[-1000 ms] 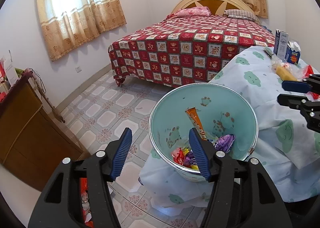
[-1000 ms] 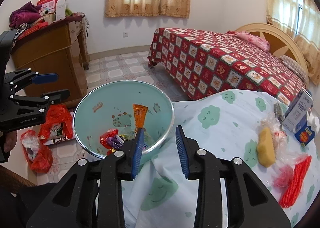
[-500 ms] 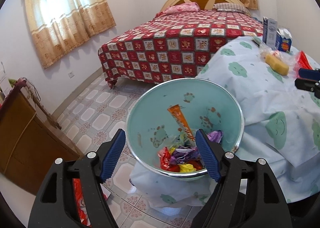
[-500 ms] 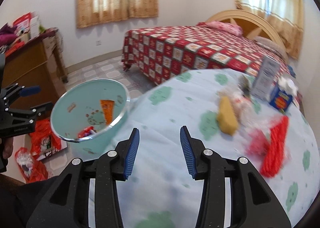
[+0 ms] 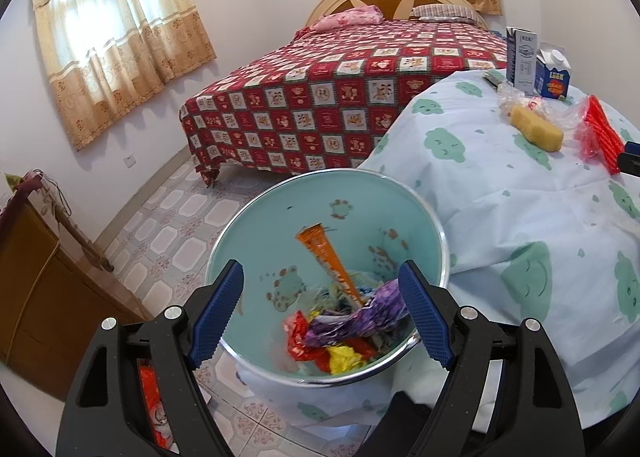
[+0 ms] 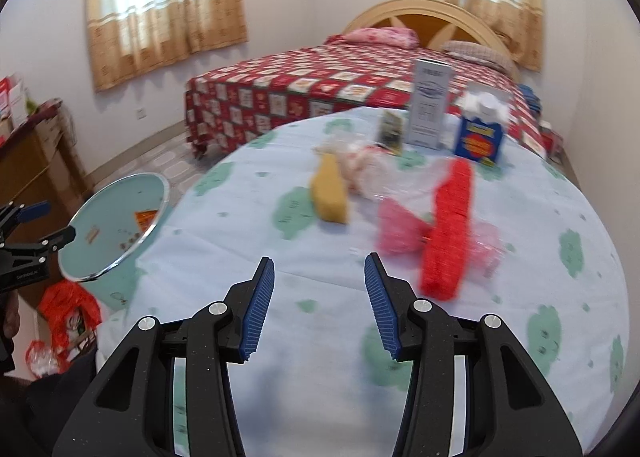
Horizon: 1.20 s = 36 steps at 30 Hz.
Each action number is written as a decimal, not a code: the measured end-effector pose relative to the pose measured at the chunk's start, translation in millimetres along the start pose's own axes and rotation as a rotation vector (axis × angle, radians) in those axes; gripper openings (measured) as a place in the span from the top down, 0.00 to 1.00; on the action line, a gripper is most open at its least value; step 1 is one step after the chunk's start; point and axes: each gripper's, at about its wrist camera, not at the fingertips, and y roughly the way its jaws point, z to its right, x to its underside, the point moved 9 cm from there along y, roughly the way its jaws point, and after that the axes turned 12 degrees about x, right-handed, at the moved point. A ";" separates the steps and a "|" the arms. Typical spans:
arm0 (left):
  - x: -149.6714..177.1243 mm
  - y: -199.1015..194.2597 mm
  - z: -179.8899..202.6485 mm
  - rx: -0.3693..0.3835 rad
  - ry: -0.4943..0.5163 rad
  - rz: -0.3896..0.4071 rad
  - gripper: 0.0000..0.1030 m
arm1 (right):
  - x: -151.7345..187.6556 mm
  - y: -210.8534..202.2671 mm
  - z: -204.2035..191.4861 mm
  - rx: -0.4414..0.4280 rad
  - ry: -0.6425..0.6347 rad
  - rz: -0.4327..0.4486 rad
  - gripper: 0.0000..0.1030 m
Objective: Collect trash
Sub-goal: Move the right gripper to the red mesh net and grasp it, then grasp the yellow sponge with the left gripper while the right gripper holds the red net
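Note:
A pale teal bin (image 5: 400, 213) with a metal rim stands on the floor beside the table and holds several wrappers (image 5: 344, 329), among them an orange cone wrapper (image 5: 328, 257). My left gripper (image 5: 320, 313) hangs above the bin, its jaws opening with nothing between them. My right gripper (image 6: 318, 307) is over the cloud-print tablecloth (image 6: 240, 225), its jaws opening and empty. Ahead of it lie a red ribbed pack (image 6: 448, 233), pink wrappers (image 6: 396, 229), a yellow sponge-like block (image 6: 330, 193) and clear plastic (image 6: 360, 165). The bin (image 6: 104, 225) shows at the left there.
A tall white carton (image 6: 430, 109) and a blue carton (image 6: 480, 133) stand at the table's far edge. A bed with a red checked cover (image 5: 340, 97) lies behind. A wooden cabinet (image 5: 44, 289) is at the left, with red bags (image 6: 68, 305) on the tiled floor.
My right gripper swung right, from above the bin to over the table's trash, and its jaws widened. My left gripper shifted over the bin and its jaws spread wider.

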 end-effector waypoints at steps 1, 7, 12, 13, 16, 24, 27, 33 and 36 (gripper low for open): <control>-1.5 1.2 2.4 0.003 0.001 0.001 0.24 | 1.1 0.8 9.2 0.018 0.017 -0.004 0.54; -10.4 10.1 18.0 0.027 0.004 0.008 0.23 | 3.6 7.9 43.0 0.100 0.073 -0.022 0.54; -18.0 17.3 27.4 0.039 -0.005 0.015 0.17 | 5.4 18.6 66.1 0.158 0.126 -0.050 0.54; -19.2 18.0 28.4 0.041 -0.007 0.017 0.17 | 4.9 20.7 68.0 0.158 0.130 -0.054 0.54; -22.3 21.5 34.1 0.052 -0.006 0.018 0.17 | 2.3 30.7 71.1 0.160 0.135 -0.080 0.54; -33.1 26.8 50.3 0.077 -0.005 0.021 0.16 | 5.7 42.1 64.5 0.088 0.145 -0.129 0.88; -39.3 28.2 57.9 0.088 -0.006 0.021 0.16 | 5.5 23.4 64.9 0.081 0.137 -0.082 0.89; -58.3 32.0 85.9 0.127 -0.010 0.025 0.16 | 9.2 0.6 88.1 0.133 0.158 -0.030 0.89; -68.3 36.5 106.4 0.152 -0.007 0.020 0.16 | 13.9 -5.3 110.1 0.189 0.168 -0.020 0.89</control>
